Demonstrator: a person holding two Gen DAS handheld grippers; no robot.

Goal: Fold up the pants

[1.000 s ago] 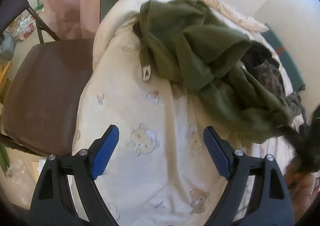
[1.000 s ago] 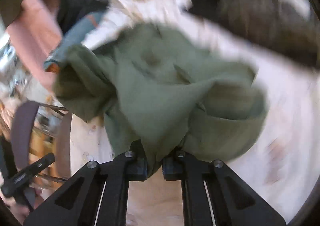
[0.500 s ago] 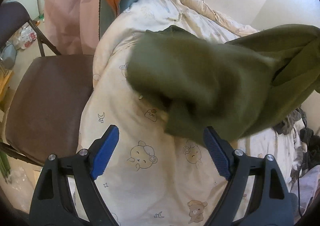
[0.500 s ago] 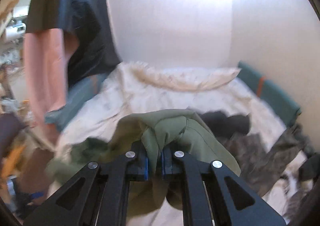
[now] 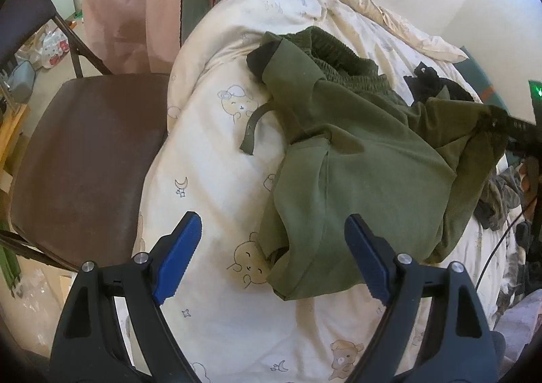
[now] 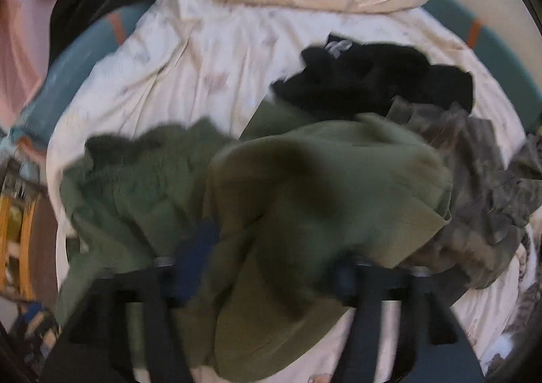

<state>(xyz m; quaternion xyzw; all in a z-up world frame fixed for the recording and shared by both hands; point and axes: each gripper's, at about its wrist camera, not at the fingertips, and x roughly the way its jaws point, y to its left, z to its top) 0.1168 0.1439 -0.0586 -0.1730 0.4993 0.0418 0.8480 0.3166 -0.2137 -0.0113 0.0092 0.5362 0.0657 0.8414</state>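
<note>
While the right gripper is opening its jaws, letting go of the olive pants it was clenching a moment ago, they are settling crumpled on the bear-print duvet, unfolded, as the left gripper is hovering with jaws spread and empty.

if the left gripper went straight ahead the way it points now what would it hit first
Probably the lower edge of the crumpled olive-green pants, lying between the open left gripper fingers on the cream bear-print duvet; depth is unclear.
</note>
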